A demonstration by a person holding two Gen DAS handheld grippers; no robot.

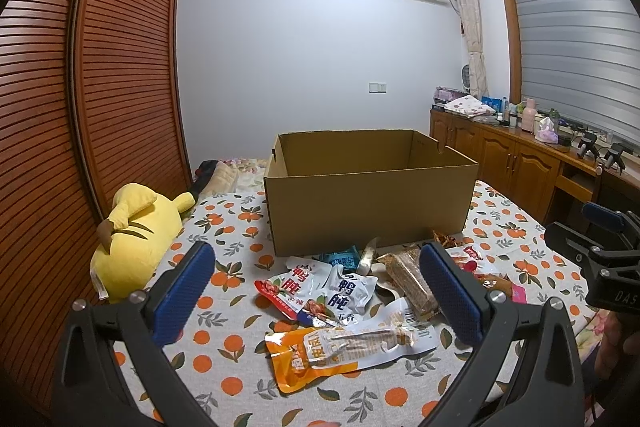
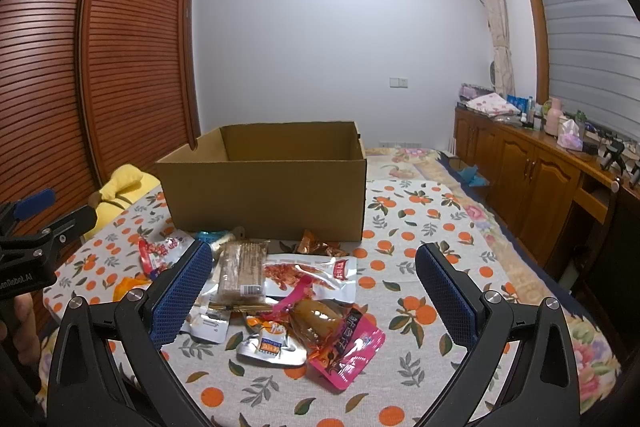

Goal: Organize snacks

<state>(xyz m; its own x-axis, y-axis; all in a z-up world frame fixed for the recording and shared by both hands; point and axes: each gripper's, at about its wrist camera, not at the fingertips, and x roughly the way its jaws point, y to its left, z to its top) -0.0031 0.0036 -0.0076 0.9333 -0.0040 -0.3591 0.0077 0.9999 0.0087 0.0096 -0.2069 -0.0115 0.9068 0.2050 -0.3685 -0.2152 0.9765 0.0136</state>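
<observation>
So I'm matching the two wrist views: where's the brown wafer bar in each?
Left wrist: wafer bar right of centre, beside the right finger, in front of the box.
Right wrist: wafer bar left of centre, beside the left finger.
Shared landmark: the box, just behind the snack pile.

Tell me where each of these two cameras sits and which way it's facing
Left wrist: on the left gripper, facing the cardboard box over the snack packets; the right gripper shows at right.
Right wrist: on the right gripper, facing the same box; the left gripper shows at left.
Shared: box, packets, orange-print cloth.
</observation>
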